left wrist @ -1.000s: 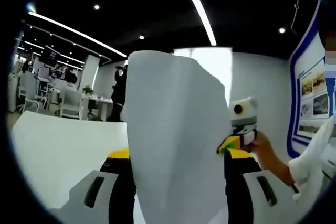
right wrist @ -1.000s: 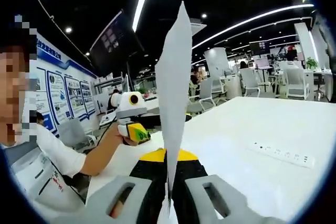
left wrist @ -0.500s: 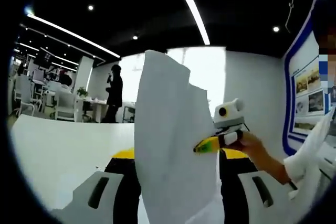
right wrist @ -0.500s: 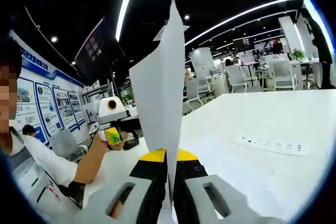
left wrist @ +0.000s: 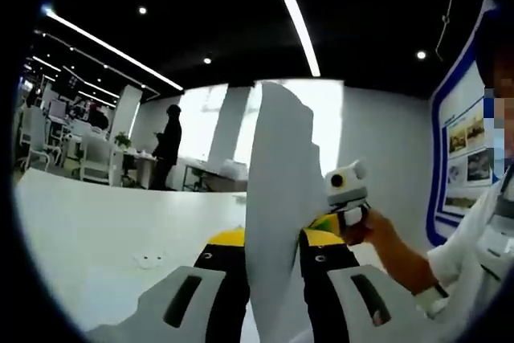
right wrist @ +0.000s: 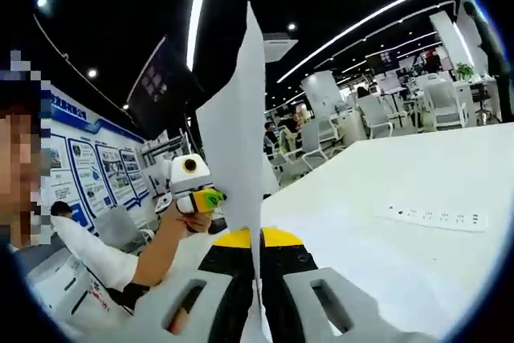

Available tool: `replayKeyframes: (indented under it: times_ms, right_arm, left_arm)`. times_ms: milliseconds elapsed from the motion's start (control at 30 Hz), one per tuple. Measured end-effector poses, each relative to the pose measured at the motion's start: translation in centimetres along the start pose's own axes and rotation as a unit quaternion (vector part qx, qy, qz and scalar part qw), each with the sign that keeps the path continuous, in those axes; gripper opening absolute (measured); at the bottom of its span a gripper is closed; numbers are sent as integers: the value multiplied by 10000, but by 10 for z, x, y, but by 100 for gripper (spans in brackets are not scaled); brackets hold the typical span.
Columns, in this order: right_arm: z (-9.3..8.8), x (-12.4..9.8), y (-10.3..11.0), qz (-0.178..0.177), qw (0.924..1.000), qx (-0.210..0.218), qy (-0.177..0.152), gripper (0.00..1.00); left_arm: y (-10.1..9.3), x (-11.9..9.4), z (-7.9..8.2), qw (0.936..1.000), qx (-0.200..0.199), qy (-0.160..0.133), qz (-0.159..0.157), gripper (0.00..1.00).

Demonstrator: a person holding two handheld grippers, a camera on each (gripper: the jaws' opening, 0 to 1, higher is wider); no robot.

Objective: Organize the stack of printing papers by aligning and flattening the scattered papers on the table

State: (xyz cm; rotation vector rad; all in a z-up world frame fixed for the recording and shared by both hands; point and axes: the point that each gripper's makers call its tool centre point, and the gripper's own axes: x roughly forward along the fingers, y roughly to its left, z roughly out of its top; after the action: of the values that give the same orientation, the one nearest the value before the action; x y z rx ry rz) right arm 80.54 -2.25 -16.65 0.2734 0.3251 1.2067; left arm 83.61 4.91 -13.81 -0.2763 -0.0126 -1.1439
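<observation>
Table [right wrist: 418, 263] — white, broad, running from 3 to 5 o'clock in the right gripper view; in the left gripper view it spreads from 7 to 9 o'clock. Office behind it: chairs, desks, a person standing far off at 10 o'clock in the left gripper view.

Papers [left wrist: 277, 222] held up off the table, standing on edge, long axis vertical toward 12 o'clock. In the left gripper view the sheets rise between that view's own jaws; in the right gripper view the papers [right wrist: 237, 150] show as a thin blade climbing from between the jaws to the top of the scene.

Left gripper [left wrist: 273, 267]: fingers narrow, closed on the lower part of the papers. Right gripper [right wrist: 257, 267]: fingers pinched tight on the sheets' bottom edge. Each gripper also appears in the other's view, at 3 o'clock and at 9 o'clock, touching the sheets' side edge.

Key relation — the table lies below the papers at 6 o'clock, so the likely next move is to lower the bottom edge onto it for squaring. Both grippers sit equally close.

Power strip [right wrist: 434, 217] lies flat on the table at 4 o'clock in the right gripper view. Wall posters [right wrist: 88, 170] show larger there; the left gripper view gives the sheets' broad face instead.
</observation>
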Motion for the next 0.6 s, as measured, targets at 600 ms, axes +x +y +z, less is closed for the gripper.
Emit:
replayKeyframes:
  times_ms: [600]
  right_arm:
    - [-1,1,11,296,9993,-202,67,0]
  left_arm:
    - [-14,-1,-3,9996,104,107,-251,17]
